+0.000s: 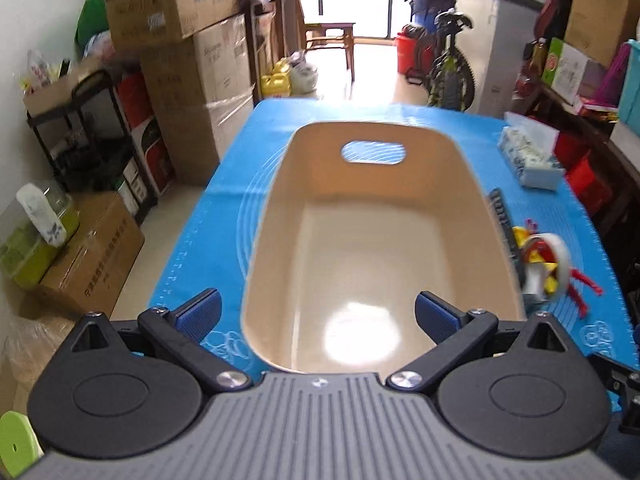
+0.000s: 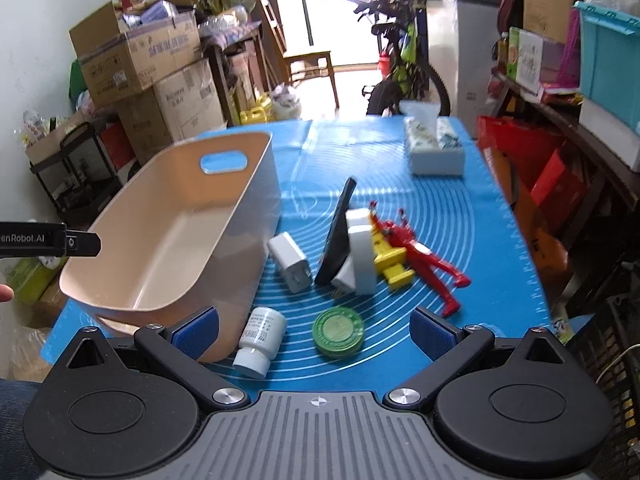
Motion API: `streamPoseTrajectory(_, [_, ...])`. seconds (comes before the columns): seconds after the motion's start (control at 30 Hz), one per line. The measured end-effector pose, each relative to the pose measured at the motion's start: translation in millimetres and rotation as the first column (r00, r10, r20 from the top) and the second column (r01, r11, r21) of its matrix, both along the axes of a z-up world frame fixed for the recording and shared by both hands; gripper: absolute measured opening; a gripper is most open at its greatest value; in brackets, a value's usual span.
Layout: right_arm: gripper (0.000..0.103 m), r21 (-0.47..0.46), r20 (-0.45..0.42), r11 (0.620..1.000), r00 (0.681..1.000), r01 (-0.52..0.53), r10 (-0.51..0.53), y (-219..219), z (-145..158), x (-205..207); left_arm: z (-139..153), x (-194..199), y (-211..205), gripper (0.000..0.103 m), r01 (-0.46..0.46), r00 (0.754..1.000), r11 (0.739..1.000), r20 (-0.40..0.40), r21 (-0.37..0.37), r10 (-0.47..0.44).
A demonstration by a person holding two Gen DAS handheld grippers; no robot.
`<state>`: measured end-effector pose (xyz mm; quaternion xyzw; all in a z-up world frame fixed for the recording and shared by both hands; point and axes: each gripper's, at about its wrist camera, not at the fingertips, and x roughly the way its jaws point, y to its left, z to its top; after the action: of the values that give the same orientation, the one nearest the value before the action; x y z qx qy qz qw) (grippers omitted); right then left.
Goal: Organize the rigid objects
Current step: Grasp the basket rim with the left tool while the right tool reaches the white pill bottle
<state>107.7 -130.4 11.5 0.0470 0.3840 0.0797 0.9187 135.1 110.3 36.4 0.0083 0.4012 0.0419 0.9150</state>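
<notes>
An empty beige basket (image 1: 360, 240) with a handle hole stands on the blue mat (image 1: 224, 216). My left gripper (image 1: 318, 308) is open above the basket's near end. In the right wrist view, the basket (image 2: 168, 232) is at the left. Beside it lie a white charger (image 2: 290, 262), a leaning black remote (image 2: 338, 232), a white tape roll (image 2: 362, 252), a yellow toy (image 2: 390, 258) and a red figure (image 2: 424, 256). My right gripper (image 2: 314, 322) is open and holds nothing. Just beyond its fingers lie a white bottle (image 2: 260, 336) and a green round tin (image 2: 338, 332).
A tissue box (image 2: 434, 148) sits at the mat's far right. Stacked cardboard boxes (image 1: 180, 40) and a black cart (image 1: 84, 132) line the left wall. A bicycle (image 2: 404, 68) and cluttered shelves (image 2: 560, 92) stand behind and to the right. A person's fingertip (image 2: 4, 294) shows at the left edge.
</notes>
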Motion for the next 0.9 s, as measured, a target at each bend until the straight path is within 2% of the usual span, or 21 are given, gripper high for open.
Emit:
streamPoseTrajectory(0.07, [0.101,-0.013,-0.019,1.0,1.0,-0.021,0.02,8,-8,6,-7,8,13,0.098,-0.011,1.0,1.0,-0.019,-0.008,0.011])
streamPoseTrajectory(0.1, [0.101,-0.021,-0.03,0.999,0.999,-0.032,0.031,12,-13,9,-11,12,18,0.088,-0.013,0.999,1.0,-0.033,-0.014,0.012])
streamPoseTrajectory(0.13, [0.1,-0.031,-0.04,0.999,0.998,-0.044,0.043,15,-17,13,-16,17,22,0.084,-0.015,0.999,1.0,-0.051,-0.017,0.014])
streamPoseTrajectory(0.27, [0.097,-0.057,-0.072,0.995,0.994,-0.081,0.077,29,-33,26,-33,28,34,0.081,-0.024,0.995,1.0,-0.1,-0.007,0.023])
streamPoseTrajectory(0.37, [0.093,-0.052,-0.104,0.994,0.99,-0.098,0.092,35,-46,33,-42,29,39,0.072,-0.028,0.992,0.999,-0.122,-0.022,0.025])
streamPoseTrajectory(0.43, [0.089,-0.055,-0.126,0.993,0.987,-0.108,0.1,37,-53,36,-49,31,37,0.064,-0.023,0.99,1.0,-0.141,-0.014,0.02])
streamPoseTrajectory(0.47, [0.087,-0.052,-0.133,0.992,0.985,-0.114,0.106,39,-56,38,-52,30,37,0.053,-0.028,0.989,1.0,-0.148,-0.006,0.027])
streamPoseTrajectory(0.5, [0.086,-0.044,-0.139,0.992,0.984,-0.122,0.115,40,-58,39,-54,31,40,0.047,-0.033,0.988,0.999,-0.152,-0.014,0.03])
streamPoseTrajectory(0.6, [0.084,-0.041,-0.141,0.988,0.98,-0.151,0.144,45,-62,41,-54,32,41,0.039,-0.039,0.988,0.997,-0.149,-0.072,0.028])
streamPoseTrajectory(0.63, [0.083,-0.05,-0.145,0.985,0.977,-0.163,0.154,47,-63,42,-53,33,42,0.036,-0.037,0.99,0.997,-0.141,-0.074,0.026])
streamPoseTrajectory(0.7, [0.079,-0.069,-0.156,0.98,0.972,-0.186,0.173,52,-67,46,-53,34,40,0.024,-0.036,0.99,0.997,-0.135,-0.063,0.027])
streamPoseTrajectory(0.8, [0.073,-0.082,-0.168,0.974,0.966,-0.213,0.197,58,-71,50,-61,38,42,0.015,-0.05,0.988,0.997,-0.147,-0.065,0.04])
streamPoseTrajectory(0.87, [0.07,-0.084,-0.176,0.97,0.962,-0.227,0.21,62,-73,53,-62,40,42,0.008,-0.063,0.989,0.997,-0.139,-0.038,0.057])
streamPoseTrajectory(0.9, [0.068,-0.087,-0.183,0.968,0.959,-0.235,0.217,64,-74,54,-61,41,45,0.007,-0.067,0.989,0.996,-0.138,-0.054,0.059])
